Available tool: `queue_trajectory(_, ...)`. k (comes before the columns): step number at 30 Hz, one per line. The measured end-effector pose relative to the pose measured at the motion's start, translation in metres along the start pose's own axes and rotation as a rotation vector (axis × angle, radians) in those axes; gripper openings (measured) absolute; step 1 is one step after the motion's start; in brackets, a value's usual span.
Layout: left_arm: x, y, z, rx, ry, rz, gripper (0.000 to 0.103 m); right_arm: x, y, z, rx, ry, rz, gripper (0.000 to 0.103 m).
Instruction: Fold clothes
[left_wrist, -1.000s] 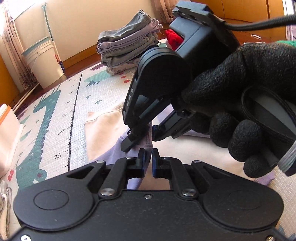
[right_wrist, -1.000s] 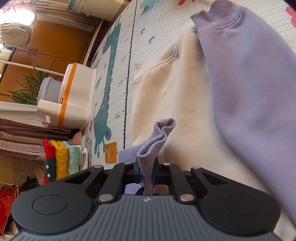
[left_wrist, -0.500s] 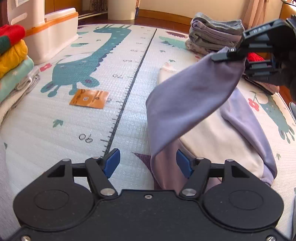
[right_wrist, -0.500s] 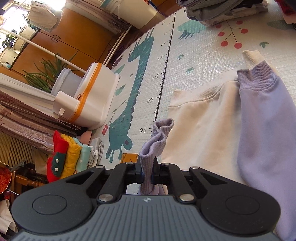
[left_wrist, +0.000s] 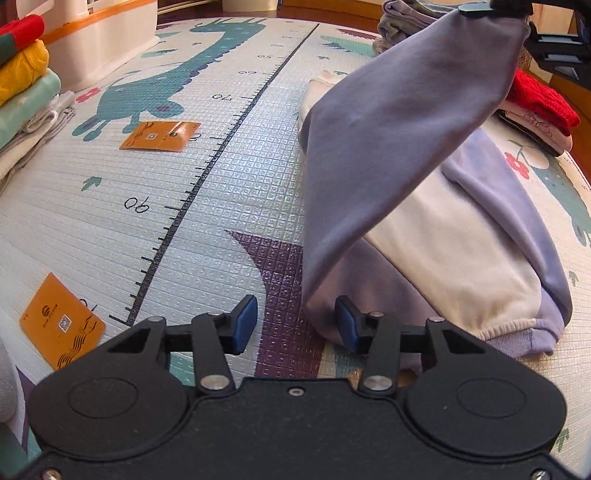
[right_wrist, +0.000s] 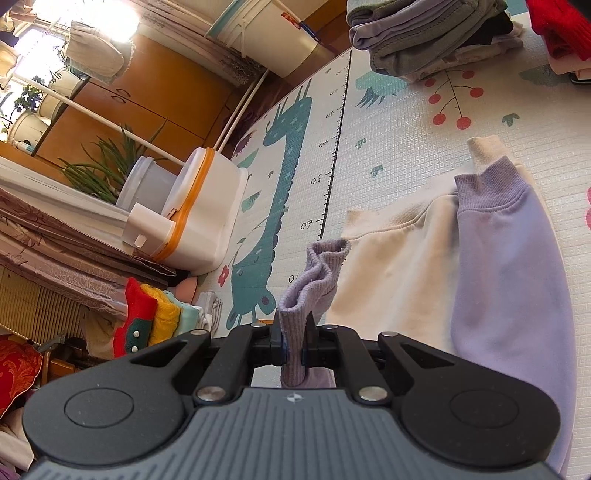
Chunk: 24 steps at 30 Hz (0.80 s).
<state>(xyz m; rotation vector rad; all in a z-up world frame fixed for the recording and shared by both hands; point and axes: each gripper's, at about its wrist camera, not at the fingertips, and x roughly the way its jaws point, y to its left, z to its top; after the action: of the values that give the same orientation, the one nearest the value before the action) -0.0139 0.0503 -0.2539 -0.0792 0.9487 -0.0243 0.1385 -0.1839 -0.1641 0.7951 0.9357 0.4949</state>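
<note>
While the right gripper (right_wrist: 293, 341) is clamped on the ribbed cuff (right_wrist: 314, 273) of the lilac sleeve (left_wrist: 388, 147), the sleeve hangs taut in the air, running from the shoulder near the mat (left_wrist: 184, 206) up to that grip. To fold it well, I judge the cuff should be carried across the cream body of the sweatshirt (left_wrist: 454, 236) and laid flat, parallel to the other sleeve (right_wrist: 509, 280), which already lies along the body; letting go early would leave it slumped in a heap. Keeping the cloth stretched until it touches down should avoid creases.

As for pose, the right gripper is raised above the garment, fingers pointing down the mat toward the white bin (right_wrist: 199, 221), with the cuff sticking out past its tips. Low near the mat sits the left gripper (left_wrist: 293, 325), spread wide and holding nothing; its right pad (left_wrist: 345, 326) is just beside the sleeve's lower end, possibly brushing it. Placed there, it could pin the shoulder as a hinge.

Folded piles (left_wrist: 26, 92) and two orange cards (left_wrist: 160, 136) lie well apart.
</note>
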Motion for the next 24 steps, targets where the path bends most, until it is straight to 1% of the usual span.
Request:
queue_trajectory(3, 0.002, -0.006, 0.001, 0.021, 0.000, 0.012, 0.037, -0.010, -0.004, 0.005, 0.017, -0.021, 0.007, 0.009)
queue_trajectory(5, 0.003, -0.010, 0.002, 0.032, 0.004, 0.003, 0.036, -0.015, -0.005, 0.007, 0.015, -0.029, 0.010, 0.009)
queue_trajectory(8, 0.003, -0.017, 0.003, 0.047, 0.012, -0.007, 0.029, -0.023, -0.009, 0.011, 0.019, -0.040, 0.014, 0.009)
queue_trajectory(10, 0.003, -0.025, 0.003, 0.086, 0.015, -0.003, 0.015, -0.028, -0.013, 0.012, 0.025, -0.046, 0.014, 0.009)
queue_trajectory(11, 0.003, -0.029, 0.002, 0.112, 0.016, 0.006, 0.014, -0.031, -0.015, 0.013, 0.027, -0.049, 0.013, 0.009)
queue_trajectory(13, 0.003, -0.038, 0.002, 0.162, 0.019, 0.020, 0.008, -0.036, -0.018, 0.014, 0.031, -0.053, 0.008, 0.009)
queue_trajectory(16, 0.002, -0.051, 0.000, 0.239, 0.018, 0.056, 0.006, -0.045, -0.023, 0.014, 0.031, -0.060, -0.004, 0.009)
queue_trajectory(20, 0.001, -0.062, -0.005, 0.311, 0.020, 0.085, 0.004, -0.059, -0.037, 0.013, 0.048, -0.076, -0.021, 0.009)
queue_trajectory(24, 0.003, -0.066, -0.005, 0.337, 0.026, 0.106, 0.004, -0.072, -0.053, 0.010, 0.067, -0.084, -0.050, 0.009)
